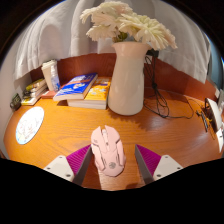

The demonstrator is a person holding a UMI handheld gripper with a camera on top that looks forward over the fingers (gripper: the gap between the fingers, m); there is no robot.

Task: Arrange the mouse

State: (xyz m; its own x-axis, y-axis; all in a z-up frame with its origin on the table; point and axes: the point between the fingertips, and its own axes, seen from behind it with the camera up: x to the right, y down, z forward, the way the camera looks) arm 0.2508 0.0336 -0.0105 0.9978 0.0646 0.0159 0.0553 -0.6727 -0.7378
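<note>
So the mouse (107, 149) is a pale pinkish-white one, and it's sitting flat on the wooden desk (60, 140), right between the two fingers of the gripper (112, 161). Its front end is pointing away toward the vase, and its back end is reaching down past the fingertips. The jaws are standing fairly wide, and I'm seeing a sliver of desk showing on each side between the mouse and the magenta pads (78, 158), so they're around it but not pressing on it. The mouse is resting on its own weight.

Just beyond the mouse, a tall white vase (127, 78) is standing upright on the desk, holding a bunch of pale cream flowers (128, 25). To the left of the vase, a stack of books (84, 90) is lying flat, the top one with a blue cover. Further left, a white boxy item (51, 75) is leaning up, with a few more books (34, 90) beside it, too small to read. A round white disc (29, 125) is lying on the desk well left of the mouse. On the right, a black cable (172, 108) is snaking across the wood behind the vase.
</note>
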